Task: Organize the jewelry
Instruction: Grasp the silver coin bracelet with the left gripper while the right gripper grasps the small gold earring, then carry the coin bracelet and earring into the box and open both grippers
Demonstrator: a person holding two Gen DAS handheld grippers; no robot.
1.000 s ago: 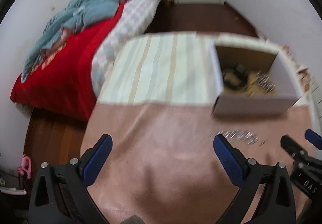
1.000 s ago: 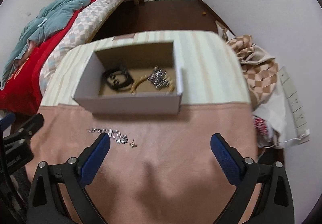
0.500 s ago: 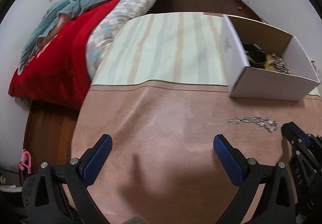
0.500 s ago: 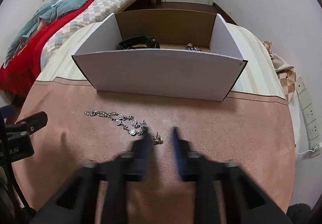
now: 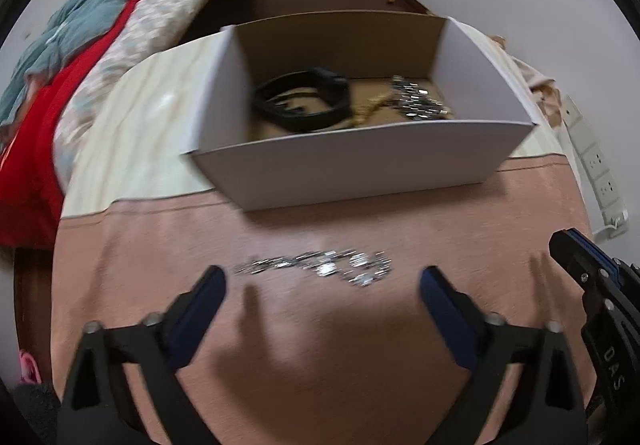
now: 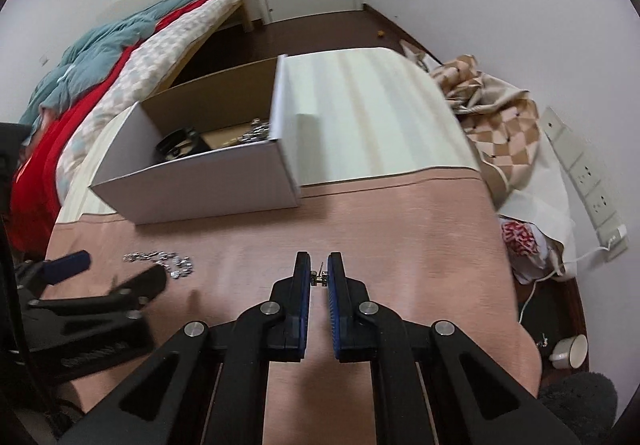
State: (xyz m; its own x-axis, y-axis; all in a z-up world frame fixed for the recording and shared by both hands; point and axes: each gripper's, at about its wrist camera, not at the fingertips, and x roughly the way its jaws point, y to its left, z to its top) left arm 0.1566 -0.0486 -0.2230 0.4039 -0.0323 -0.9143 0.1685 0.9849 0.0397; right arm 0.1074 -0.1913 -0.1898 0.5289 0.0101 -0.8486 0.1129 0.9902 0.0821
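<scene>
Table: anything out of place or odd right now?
Only the silver chain, lying loose on the pink cloth in front of the white box, which already holds other jewelry. The left gripper is open over it. Nothing spilled or damaged.

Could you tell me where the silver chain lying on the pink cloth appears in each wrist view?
Left wrist view: the silver chain lies at lower centre, just ahead of the open left hand-held gripper.
Right wrist view: the chain lies at the lower left, beside the left gripper's fingers.
Shared landmark: the white box behind it.
</scene>
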